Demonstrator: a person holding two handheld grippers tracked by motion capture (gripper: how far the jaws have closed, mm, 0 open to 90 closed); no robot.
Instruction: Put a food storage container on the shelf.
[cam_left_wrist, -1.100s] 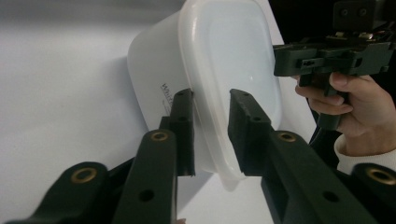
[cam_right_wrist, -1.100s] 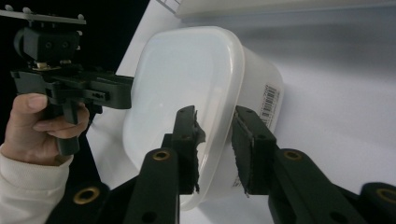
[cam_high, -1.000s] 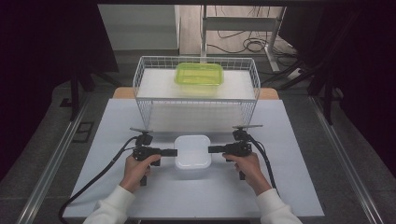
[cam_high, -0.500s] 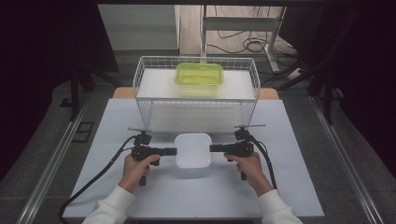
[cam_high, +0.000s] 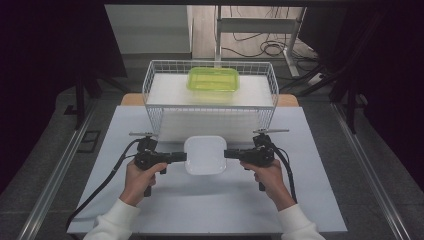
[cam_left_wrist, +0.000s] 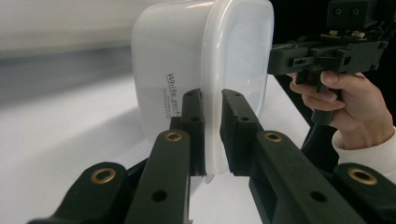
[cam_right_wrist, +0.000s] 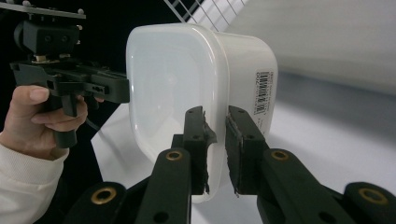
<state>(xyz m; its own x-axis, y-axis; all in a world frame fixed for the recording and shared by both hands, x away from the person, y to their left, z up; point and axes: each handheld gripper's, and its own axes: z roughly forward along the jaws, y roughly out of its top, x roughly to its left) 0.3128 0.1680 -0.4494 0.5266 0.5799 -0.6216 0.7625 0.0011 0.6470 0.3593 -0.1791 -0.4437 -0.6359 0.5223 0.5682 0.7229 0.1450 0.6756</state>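
Note:
A white lidded plastic container (cam_high: 205, 155) hangs a little above the white table (cam_high: 200, 210), held from both sides. My left gripper (cam_high: 184, 157) pinches the rim on its left side. In the left gripper view the jaws have just been closing, and they now press on the lid's edge (cam_left_wrist: 212, 70) at my left gripper (cam_left_wrist: 212, 95). My right gripper (cam_high: 226, 153) is shut on the opposite rim. In the right gripper view the rim of the container (cam_right_wrist: 177, 79) sits between the pads of my right gripper (cam_right_wrist: 215, 114). Both grippers lie level and point at each other.
A white wire basket (cam_high: 150, 107) stands at the back of the table, just beyond the container. A green lidded container (cam_high: 213, 79) rests inside it on a white raised surface. Cables trail from both grippers toward the table's front edge.
Both hands have risen together, and the white container has come up off the table between the grippers.

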